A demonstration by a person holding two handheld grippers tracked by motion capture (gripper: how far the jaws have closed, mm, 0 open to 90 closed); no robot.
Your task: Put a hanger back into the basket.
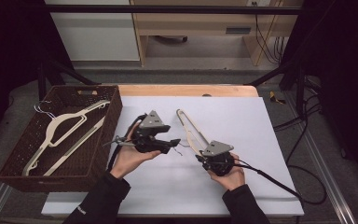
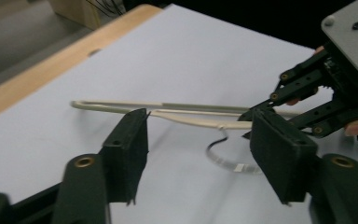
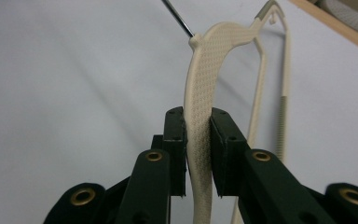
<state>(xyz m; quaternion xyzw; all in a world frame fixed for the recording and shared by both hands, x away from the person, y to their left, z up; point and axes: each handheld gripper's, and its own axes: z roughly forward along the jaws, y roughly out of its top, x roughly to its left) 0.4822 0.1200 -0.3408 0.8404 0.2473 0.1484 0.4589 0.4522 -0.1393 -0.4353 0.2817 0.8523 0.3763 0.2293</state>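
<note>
The right gripper (image 3: 198, 154) has its two black jaws pressed on the arm of a cream plastic clothes hanger (image 3: 204, 93), pinching it from both sides. In the right gripper view the arm of the hanger has a fine dotted texture, it curves up to the neck, and a thin metal hook wire (image 3: 177, 18) goes out from the neck. A thin lower bar of the hanger with a ribbed grey part runs beside it on the right.

In the high view the right gripper (image 1: 204, 158) holds this hanger (image 1: 189, 127) low over the white sheet (image 1: 261, 140) that covers the wooden table (image 1: 186, 90), near the middle of it.

The left gripper (image 2: 200, 140) has its jaws spread wide with nothing between them. It points toward the hanger (image 2: 177, 112), and the metal hook (image 2: 221, 156) curves down near the sheet. In the high view the left gripper (image 1: 170, 142) is just beside the hook, to its left.

At the left edge of the table stands a dark brown woven basket (image 1: 9, 172) with more cream hangers (image 1: 63, 135) lying inside.
</note>
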